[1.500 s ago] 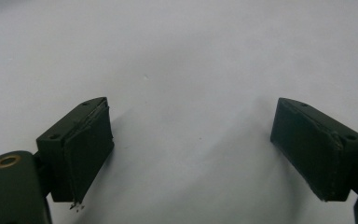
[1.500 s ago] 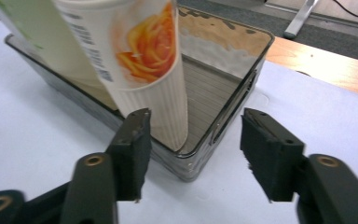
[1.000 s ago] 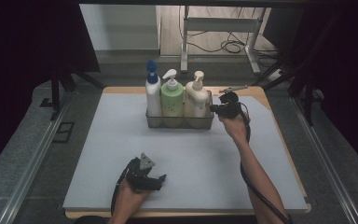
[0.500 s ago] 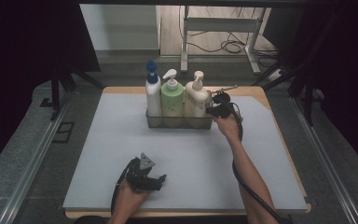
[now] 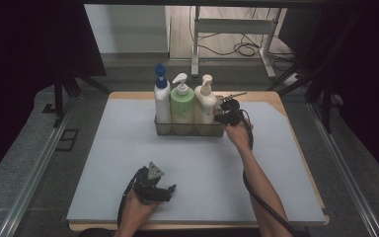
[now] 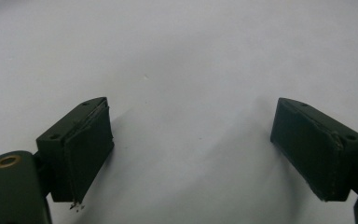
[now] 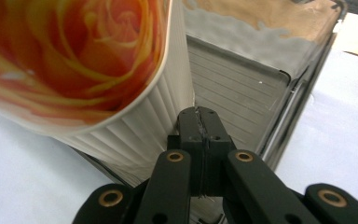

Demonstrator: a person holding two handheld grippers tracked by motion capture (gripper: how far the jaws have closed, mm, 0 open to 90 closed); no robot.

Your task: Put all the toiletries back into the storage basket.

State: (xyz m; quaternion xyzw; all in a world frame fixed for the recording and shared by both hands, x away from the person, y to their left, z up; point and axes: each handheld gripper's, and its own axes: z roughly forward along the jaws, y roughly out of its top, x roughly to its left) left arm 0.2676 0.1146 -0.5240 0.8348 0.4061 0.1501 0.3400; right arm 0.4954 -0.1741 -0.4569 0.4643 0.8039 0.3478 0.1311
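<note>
Right tongs (image 7: 200,122) pressed fully together at the clear tray's (image 5: 212,130) right end; left tongs (image 6: 191,154) spread wide, gripping nothing.
Tray stands at the bench's (image 5: 103,163) far side, carrying three pump bottles: blue-capped (image 5: 161,98), green (image 5: 182,103), cream (image 5: 206,101).

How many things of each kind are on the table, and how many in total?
Pump bottles: 3, blue-capped white one, green one, cream one
Clear tray holding them: 1
Hand-held grippers: 2, left gripper, right gripper
Total: 6
</note>
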